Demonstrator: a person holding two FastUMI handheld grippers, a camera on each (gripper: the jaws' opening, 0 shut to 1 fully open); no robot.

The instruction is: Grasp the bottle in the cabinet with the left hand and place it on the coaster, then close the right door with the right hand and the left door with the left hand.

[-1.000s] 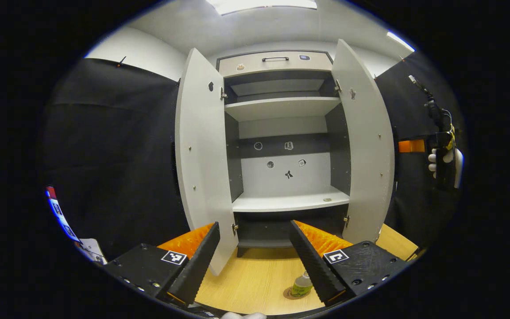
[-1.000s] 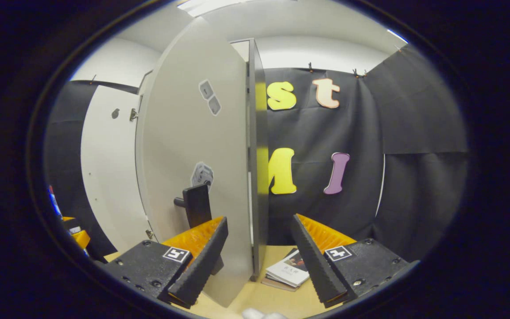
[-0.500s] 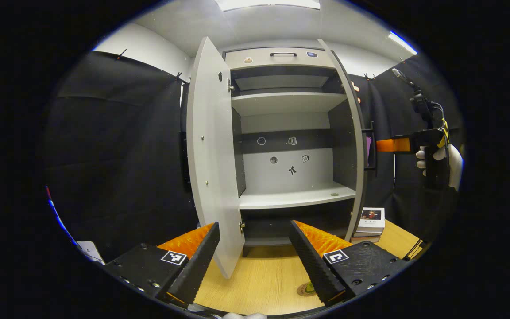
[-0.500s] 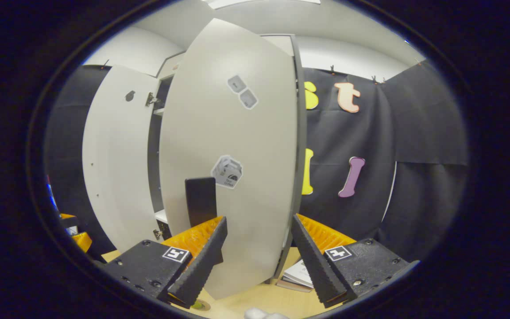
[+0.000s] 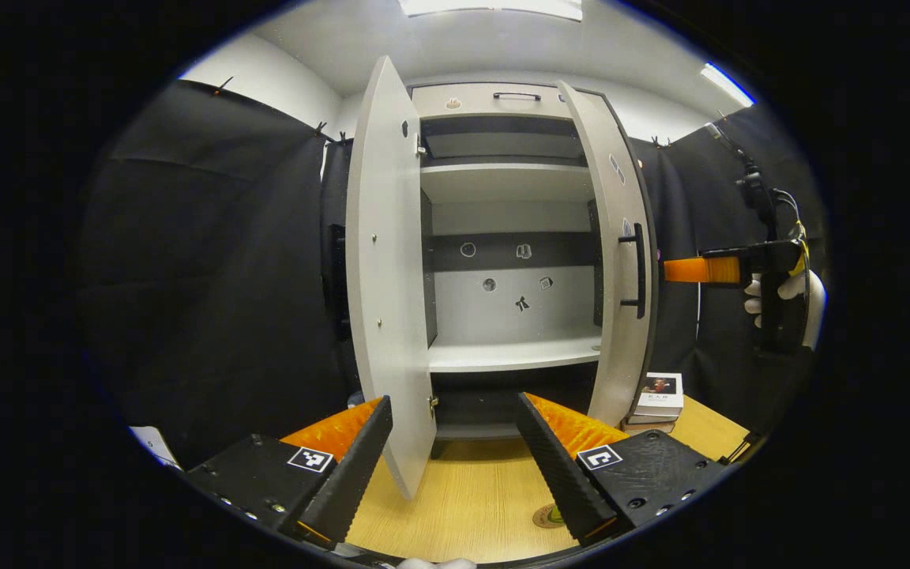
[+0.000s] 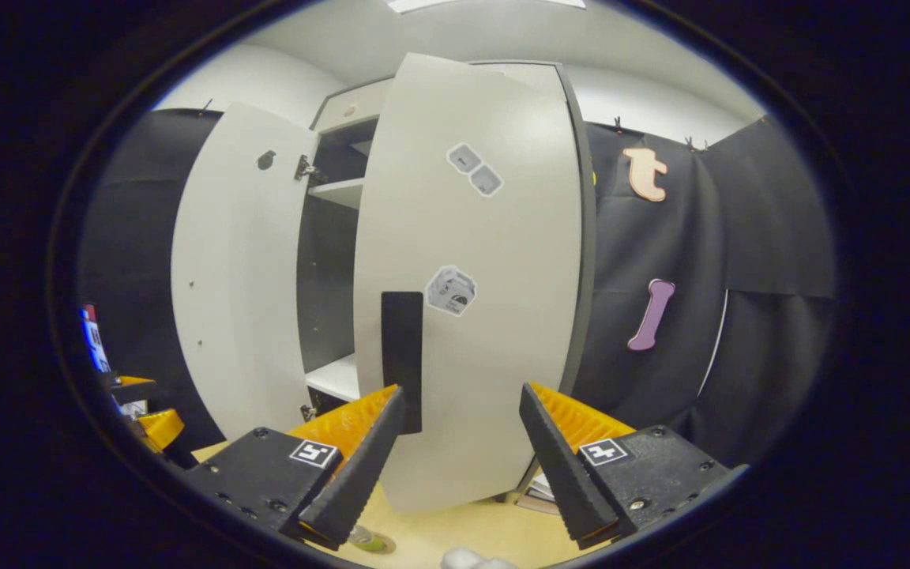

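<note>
Inside a black-draped booth, before a grey cabinet [image 5: 514,237]: bottle [image 5: 554,515] already down on its coaster [image 5: 543,518] on the wooden worktop [image 5: 463,506], partly hidden behind the left tongs [image 5: 451,466]. Right door [image 6: 471,276] partway shut, right tongs [image 6: 461,462] gaping and empty just short of its face. Left door [image 5: 388,300] wide open, apparently last to go; left tongs open, holding nothing. Books [image 5: 658,395] stacked beside the cabinet.

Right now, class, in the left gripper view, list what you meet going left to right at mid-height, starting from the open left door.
left door → cabinet back wall → right door → right tool → gloved hand
</note>
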